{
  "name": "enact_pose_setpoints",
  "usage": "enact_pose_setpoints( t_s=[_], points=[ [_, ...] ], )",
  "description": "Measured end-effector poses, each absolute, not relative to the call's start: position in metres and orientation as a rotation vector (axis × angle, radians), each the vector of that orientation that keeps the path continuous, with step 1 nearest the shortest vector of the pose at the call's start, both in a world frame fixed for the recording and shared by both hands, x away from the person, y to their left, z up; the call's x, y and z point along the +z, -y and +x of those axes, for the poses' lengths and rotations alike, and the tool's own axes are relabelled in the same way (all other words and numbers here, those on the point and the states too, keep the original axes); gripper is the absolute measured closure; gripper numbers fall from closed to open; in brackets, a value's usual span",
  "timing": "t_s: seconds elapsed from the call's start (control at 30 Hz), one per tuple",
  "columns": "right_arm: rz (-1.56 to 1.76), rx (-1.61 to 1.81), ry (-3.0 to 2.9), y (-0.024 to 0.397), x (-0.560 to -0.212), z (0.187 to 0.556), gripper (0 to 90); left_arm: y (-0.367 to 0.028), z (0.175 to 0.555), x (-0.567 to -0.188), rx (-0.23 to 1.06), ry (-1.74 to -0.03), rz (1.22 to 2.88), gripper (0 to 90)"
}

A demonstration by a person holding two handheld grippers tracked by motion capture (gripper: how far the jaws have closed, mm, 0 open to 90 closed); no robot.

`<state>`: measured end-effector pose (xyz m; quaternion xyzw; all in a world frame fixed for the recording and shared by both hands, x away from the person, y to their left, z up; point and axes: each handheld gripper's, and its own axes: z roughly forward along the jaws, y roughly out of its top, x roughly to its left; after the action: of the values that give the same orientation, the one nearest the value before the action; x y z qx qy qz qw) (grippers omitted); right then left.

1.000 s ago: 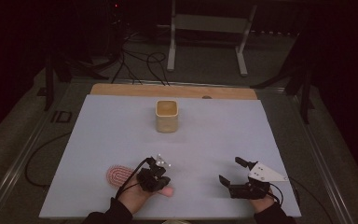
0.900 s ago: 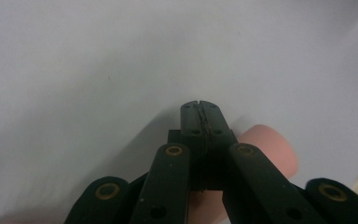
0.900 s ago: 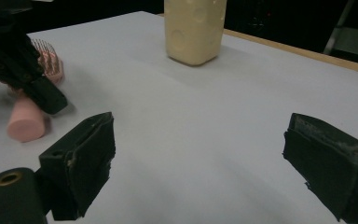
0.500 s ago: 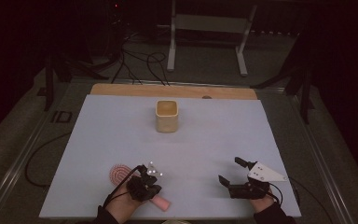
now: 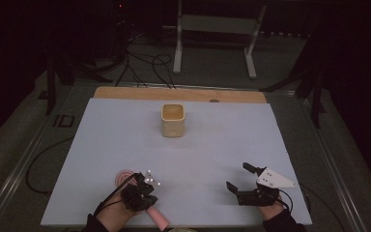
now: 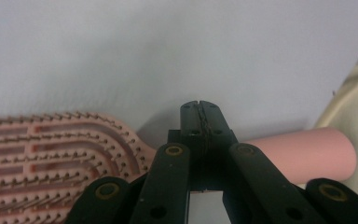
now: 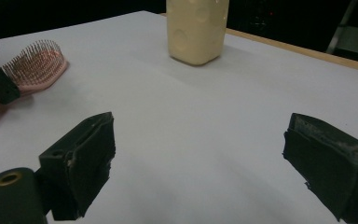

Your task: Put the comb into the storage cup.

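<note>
A pink hairbrush (image 5: 124, 177) lies bristles up near the table's front left, its handle (image 5: 158, 220) pointing toward the near edge. My left gripper (image 5: 140, 199) is over the brush's neck. In the left gripper view its jaws (image 6: 199, 106) are shut tip to tip with nothing between them. The bristled head (image 6: 51, 149) lies to one side and the handle (image 6: 307, 154) to the other. My right gripper (image 5: 237, 176) rests at the front right, wide open and empty (image 7: 205, 158). A cream cup (image 5: 173, 121) stands upright at the middle back, also ahead in the right gripper view (image 7: 196, 28).
The white table top (image 5: 212, 145) has a wooden strip (image 5: 178, 94) along its far edge. A metal stand (image 5: 212, 29) and cables (image 5: 145, 63) lie on the dark floor beyond. A cable (image 5: 38, 159) runs off the table's left side.
My left hand has moved left and toward the near edge. The brush handle has swung with it toward the front edge. The right gripper has kept still.
</note>
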<state>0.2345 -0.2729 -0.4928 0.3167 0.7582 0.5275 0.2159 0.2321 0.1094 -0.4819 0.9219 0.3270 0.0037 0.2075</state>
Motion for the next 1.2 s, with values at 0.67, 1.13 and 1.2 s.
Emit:
enact_pose_setpoints(
  t_s=[0.67,1.13,1.2],
  points=[
    [0.881,1.462,-2.103,0.273,-0.493,0.235,8.8,-0.133,0.23,-0.481,-0.054,-0.829,2.821,90.0],
    [0.88,1.465,-2.105,0.273,-0.493,0.235,8.8,-0.184,0.23,-0.481,0.017,-0.985,2.878,90.0],
    [0.88,1.466,-2.105,0.273,-0.493,0.235,8.8,-0.191,0.229,-0.481,0.018,-1.005,2.885,90.0]
  ],
)
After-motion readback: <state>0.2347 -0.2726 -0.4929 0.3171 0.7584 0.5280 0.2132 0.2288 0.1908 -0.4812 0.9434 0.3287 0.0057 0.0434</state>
